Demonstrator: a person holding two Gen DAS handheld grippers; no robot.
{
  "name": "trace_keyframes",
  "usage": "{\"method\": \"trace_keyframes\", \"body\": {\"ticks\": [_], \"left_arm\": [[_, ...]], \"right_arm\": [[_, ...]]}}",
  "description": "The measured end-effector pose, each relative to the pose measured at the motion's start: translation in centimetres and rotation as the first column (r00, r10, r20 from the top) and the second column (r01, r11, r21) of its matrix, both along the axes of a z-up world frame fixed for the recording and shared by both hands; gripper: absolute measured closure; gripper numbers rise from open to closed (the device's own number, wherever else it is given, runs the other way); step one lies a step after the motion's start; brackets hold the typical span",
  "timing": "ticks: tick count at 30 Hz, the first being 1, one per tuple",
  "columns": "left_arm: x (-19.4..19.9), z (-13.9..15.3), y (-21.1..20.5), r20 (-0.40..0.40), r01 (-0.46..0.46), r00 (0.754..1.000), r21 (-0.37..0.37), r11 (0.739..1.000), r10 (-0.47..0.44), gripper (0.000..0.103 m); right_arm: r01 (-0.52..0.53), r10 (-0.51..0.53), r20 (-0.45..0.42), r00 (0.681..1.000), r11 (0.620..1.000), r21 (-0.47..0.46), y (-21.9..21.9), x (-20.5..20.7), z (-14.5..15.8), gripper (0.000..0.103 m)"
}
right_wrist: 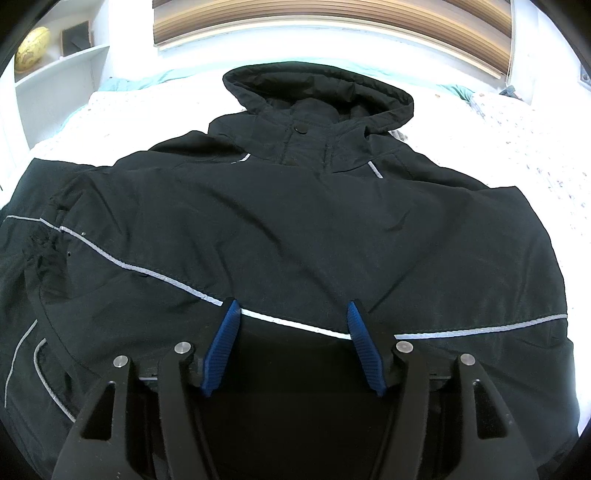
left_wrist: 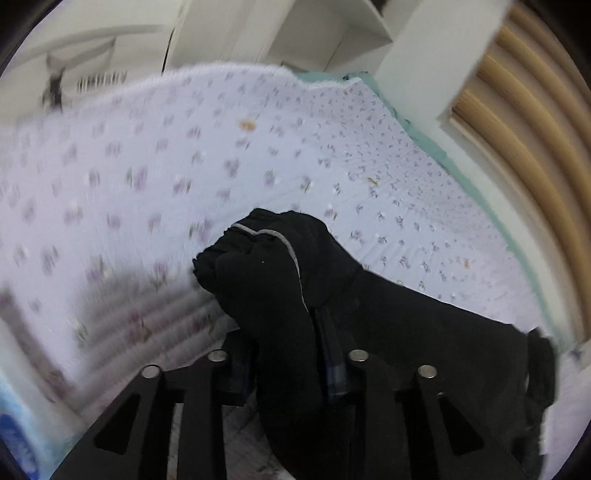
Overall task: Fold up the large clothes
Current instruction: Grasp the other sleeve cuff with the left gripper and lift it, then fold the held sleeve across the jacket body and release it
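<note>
**Black jacket on the flowery bed**

Black and a bit shiny, the big jacket (right_wrist: 295, 221) lies flat on the bed, front side up. In the right wrist view it fills most of the picture. Its hood (right_wrist: 317, 88) points to 12 o'clock, and a round snap button (right_wrist: 300, 129) sits just under the hood. Thin grey stripes (right_wrist: 147, 269) run across the chest from 9 o'clock to 3 o'clock.

The right gripper (right_wrist: 291, 321) sits at 6 o'clock, low over the jacket. Its two blue fingers (right_wrist: 221, 347) are spread wide apart, with nothing pinched between them. A grey stripe shows in the gap.

In the left wrist view, the left gripper (left_wrist: 284, 325) is at 6 o'clock. Its fingers are pressed tight on a bunched-up part of the jacket (left_wrist: 266, 266), maybe a sleeve end. The cloth sticks up like a fist, and the rest trails away toward 4 o'clock.

Under the jacket is a pale bedspread (left_wrist: 184, 147) with tiny purple flowers. This view is blurry on the left side. A green sheet (left_wrist: 417, 129) peeks out at the far edge near 1 o'clock. Wooden slats (right_wrist: 332, 22) sit at 12 o'clock in the right view. White shelves (right_wrist: 55, 70) stand at 10 o'clock, with a yellow ball (right_wrist: 32, 48) on top.
</note>
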State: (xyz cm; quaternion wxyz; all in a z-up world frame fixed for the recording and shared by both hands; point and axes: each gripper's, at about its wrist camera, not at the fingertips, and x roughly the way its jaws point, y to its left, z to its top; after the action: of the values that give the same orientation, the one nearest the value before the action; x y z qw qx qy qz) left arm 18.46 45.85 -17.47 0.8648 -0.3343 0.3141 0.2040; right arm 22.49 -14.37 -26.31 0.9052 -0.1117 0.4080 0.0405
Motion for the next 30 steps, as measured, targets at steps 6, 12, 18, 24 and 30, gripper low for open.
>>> {"method": "trace_keyframes", "body": {"ticks": [6, 12, 18, 24, 30], "left_arm": [[-1.7, -1.8, 1.3, 0.122, 0.023, 0.993, -0.158, 0.987, -0.003, 0.059], [-0.5, 0.3, -0.9, 0.043, -0.014, 0.999, 0.041, 0.999, 0.012, 0.081], [-0.5, 3.1, -3.1, -0.029, -0.112, 0.992, 0.288, 0.951, 0.125, 0.083], [-1.3, 5.0, -5.9, 0.025, 0.025, 0.999, 0.283, 0.959, -0.033, 0.084], [-3.3, 12.5, -16.1, 0.199, 0.278, 0.909, 0.364, 0.889, -0.366, 0.085]], "right_arm": [[0.001, -0.001, 0.001, 1.0, 1.0, -0.002, 0.0, 0.1, 0.0, 0.038], [0.0, 0.0, 0.001, 1.0, 1.0, -0.002, 0.1, 0.0, 0.0, 0.038], [0.0, 0.0, 0.001, 1.0, 1.0, -0.002, 0.1, 0.1, 0.0, 0.038], [-0.001, 0.001, 0.003, 1.0, 1.0, 0.001, 0.1, 0.0, 0.0, 0.037], [-0.001, 0.001, 0.005, 1.0, 1.0, 0.007, 0.1, 0.1, 0.0, 0.037]]}}
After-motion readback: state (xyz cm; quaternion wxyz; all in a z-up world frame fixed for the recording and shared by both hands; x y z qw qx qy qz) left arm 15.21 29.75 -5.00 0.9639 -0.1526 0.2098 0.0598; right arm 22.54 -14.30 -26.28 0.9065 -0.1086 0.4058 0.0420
